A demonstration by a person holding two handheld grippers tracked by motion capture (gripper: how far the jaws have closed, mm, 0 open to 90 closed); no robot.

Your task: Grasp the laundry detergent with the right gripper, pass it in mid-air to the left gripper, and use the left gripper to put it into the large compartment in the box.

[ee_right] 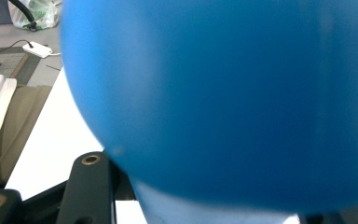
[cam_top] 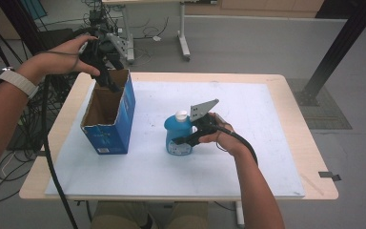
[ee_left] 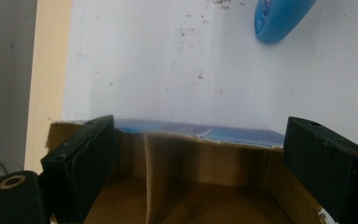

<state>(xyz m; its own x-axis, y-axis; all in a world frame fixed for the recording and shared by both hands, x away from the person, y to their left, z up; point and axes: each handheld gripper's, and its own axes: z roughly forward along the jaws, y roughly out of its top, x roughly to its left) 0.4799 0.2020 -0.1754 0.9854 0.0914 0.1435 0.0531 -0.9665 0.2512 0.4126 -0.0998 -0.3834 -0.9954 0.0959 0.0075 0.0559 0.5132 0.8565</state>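
A blue cardboard box (cam_top: 110, 125) with an open top stands on the left of the white mat; its brown inside (ee_left: 205, 186) faces my left gripper. My left gripper (cam_top: 112, 86) dips into the box's far end. Its jaws (ee_left: 200, 154) stand wide apart over the opening, open, with nothing pressed between them. A blue bottle (cam_top: 177, 136) with a white cap stands upright mid-table. My right gripper (cam_top: 185, 140) is shut on its lower body from the right. Up close the bottle (ee_right: 223, 93) is a blurred blue mass, with one black finger (ee_right: 91, 184) at its lower left.
The white mat (cam_top: 257, 148) covers most of the wooden table (cam_top: 317, 167). Another table's legs (cam_top: 184, 45) stand behind, a black post (cam_top: 343, 43) rises at the back right, and cables (cam_top: 52, 157) hang off the left edge.
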